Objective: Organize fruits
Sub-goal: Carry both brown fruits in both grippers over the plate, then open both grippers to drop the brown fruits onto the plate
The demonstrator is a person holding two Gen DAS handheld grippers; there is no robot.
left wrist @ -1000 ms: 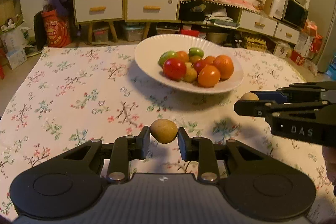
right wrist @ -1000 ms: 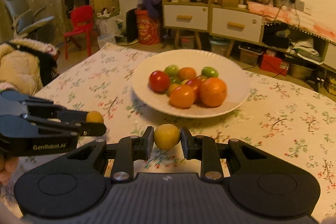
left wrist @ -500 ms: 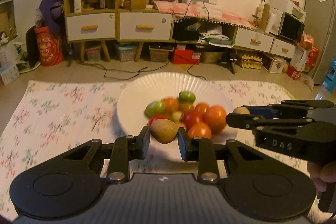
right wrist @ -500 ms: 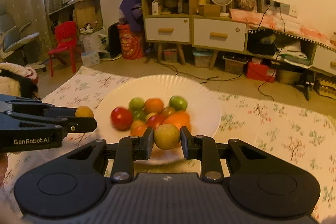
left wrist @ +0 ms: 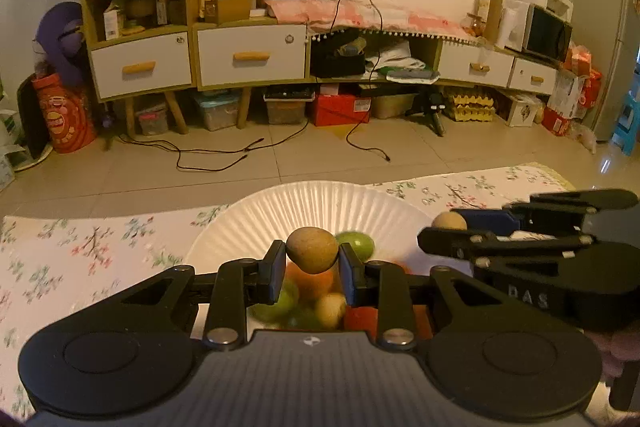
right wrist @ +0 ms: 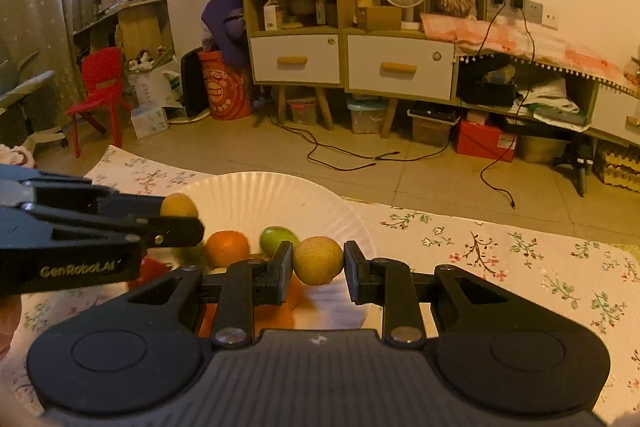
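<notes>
My left gripper [left wrist: 313,259] is shut on a small brown-yellow fruit [left wrist: 312,250] and holds it above the white paper plate [left wrist: 304,205]. The plate holds several fruits, among them a green one [left wrist: 357,244] and an orange one [left wrist: 310,283]. My right gripper [right wrist: 317,263] is shut on a round yellow fruit [right wrist: 317,260], above the plate's [right wrist: 260,193] right part. Each gripper shows in the other's view: the right gripper [left wrist: 448,227] at right, the left gripper [right wrist: 176,215] at left.
The plate sits on a table with a floral cloth [right wrist: 500,259]. Beyond the table's far edge lie a tiled floor with cables [left wrist: 224,163], drawers and shelves [left wrist: 248,55]. A red chair [right wrist: 100,91] stands at far left.
Both grippers have moved forward with their fruits, from in front of the plate to above it. Both stay shut.
</notes>
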